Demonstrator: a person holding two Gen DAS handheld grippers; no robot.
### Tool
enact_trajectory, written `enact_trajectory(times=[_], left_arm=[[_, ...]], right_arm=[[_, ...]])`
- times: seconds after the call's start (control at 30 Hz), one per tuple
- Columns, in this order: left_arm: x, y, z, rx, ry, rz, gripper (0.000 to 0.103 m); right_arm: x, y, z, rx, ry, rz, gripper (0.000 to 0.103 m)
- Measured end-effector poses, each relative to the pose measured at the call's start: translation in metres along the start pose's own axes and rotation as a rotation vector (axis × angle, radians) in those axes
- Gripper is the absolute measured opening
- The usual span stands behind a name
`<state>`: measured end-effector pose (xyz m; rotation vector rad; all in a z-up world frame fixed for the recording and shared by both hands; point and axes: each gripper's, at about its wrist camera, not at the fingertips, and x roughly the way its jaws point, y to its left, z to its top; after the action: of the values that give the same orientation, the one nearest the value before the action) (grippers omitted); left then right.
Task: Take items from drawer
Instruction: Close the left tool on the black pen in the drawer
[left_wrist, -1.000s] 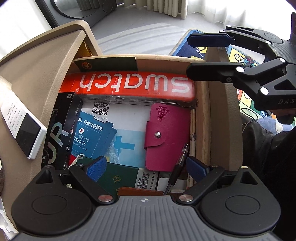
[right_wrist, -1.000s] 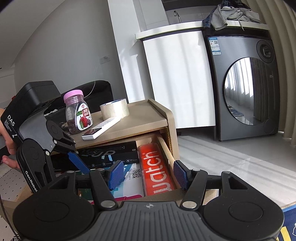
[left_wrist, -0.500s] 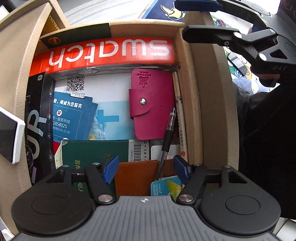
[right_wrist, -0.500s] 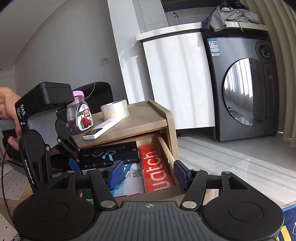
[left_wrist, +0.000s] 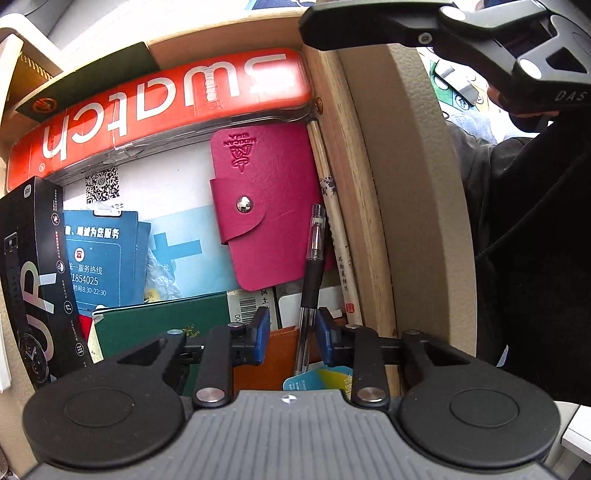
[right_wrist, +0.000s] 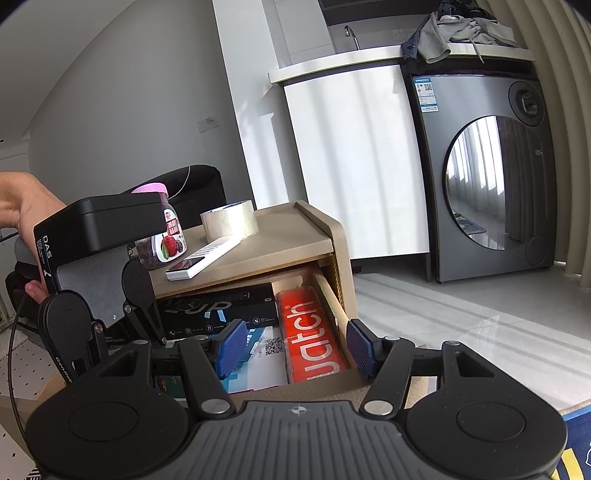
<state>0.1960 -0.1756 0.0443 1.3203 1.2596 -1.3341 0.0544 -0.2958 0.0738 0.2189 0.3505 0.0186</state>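
Note:
The open wooden drawer (left_wrist: 365, 206) holds a red Swatch case (left_wrist: 166, 96), a pink card wallet (left_wrist: 266, 206), a black pen (left_wrist: 312, 280), a black watch box (left_wrist: 33, 280), a green booklet (left_wrist: 162, 317) and blue cards (left_wrist: 99, 258). My left gripper (left_wrist: 290, 341) is down inside the drawer, its blue pads narrowed on either side of the pen's lower end, a small gap still showing. My right gripper (right_wrist: 295, 345) is open and empty, held above the drawer's front edge; the Swatch case (right_wrist: 310, 336) lies under it.
On the cabinet top (right_wrist: 273, 240) stand a pink-lidded jar (right_wrist: 162, 236), a roll of tape (right_wrist: 229, 221) and a white remote (right_wrist: 203, 258). A washing machine (right_wrist: 487, 177) and a white cabinet (right_wrist: 354, 162) stand behind. A patterned mat (left_wrist: 458, 96) lies beside the drawer.
My left gripper has moved down into the drawer toward the pen and its jaws have narrowed around it. My right gripper has stayed in place.

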Motion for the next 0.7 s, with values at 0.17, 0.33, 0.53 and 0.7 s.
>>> enact_trajectory(times=[0.17,0.33,0.53,0.7], left_arm=[[0.004,-0.015,0.005,0.001,0.008,0.071,0.010],[-0.003,-0.020,-0.002,-0.032,-0.017,0.102,0.010],[-0.027,-0.031,-0.019,-0.065,-0.082,0.138,0.010],[-0.056,-0.030,-0.037,-0.144,-0.187,0.208,0.010]], right_arm=[[0.000,0.001,-0.001,-0.006,-0.004,-0.003,0.064],[0.000,0.002,-0.001,-0.005,-0.008,-0.005,0.066],[0.000,0.001,-0.001,-0.002,-0.007,-0.001,0.066],[-0.001,-0.001,0.000,0.012,-0.008,-0.009,0.066]])
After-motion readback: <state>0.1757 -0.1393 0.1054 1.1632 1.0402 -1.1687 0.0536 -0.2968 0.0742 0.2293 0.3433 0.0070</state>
